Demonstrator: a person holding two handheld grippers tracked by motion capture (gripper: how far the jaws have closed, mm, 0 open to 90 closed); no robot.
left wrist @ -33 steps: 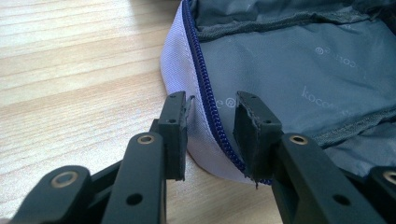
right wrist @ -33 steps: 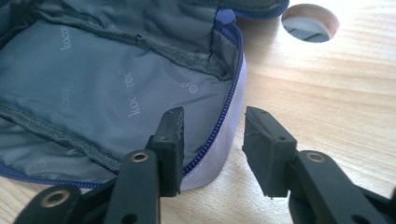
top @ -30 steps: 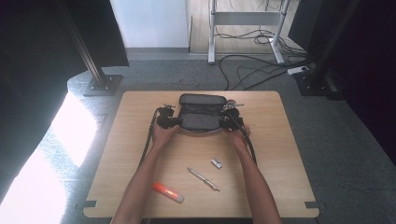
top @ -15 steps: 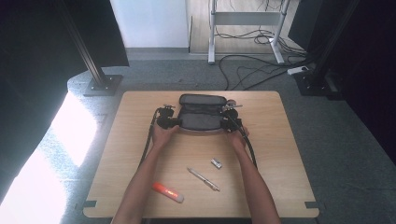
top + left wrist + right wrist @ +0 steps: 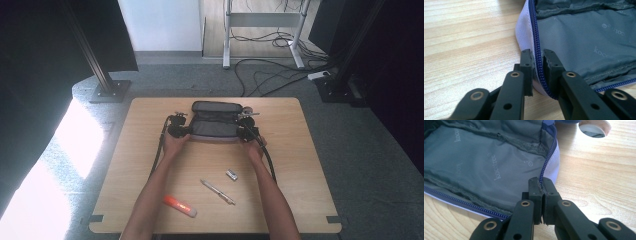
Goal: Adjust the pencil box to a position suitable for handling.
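We found the open pencil case point(image 5: 214, 121) at the table's point(image 5: 300, 165) far edge, each gripper view revealing its zipper rim pinched, by left gripper point(image 5: 537, 58) and right gripper point(image 5: 541, 183), which had just been closing, near tabletop mostly bare.

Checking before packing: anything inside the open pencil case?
Pencil case lies open: grey printed lining and mesh pockets, nothing loose seen. Pocket contents are hidden. Both tongs, left and right, pinch its zipper edge.
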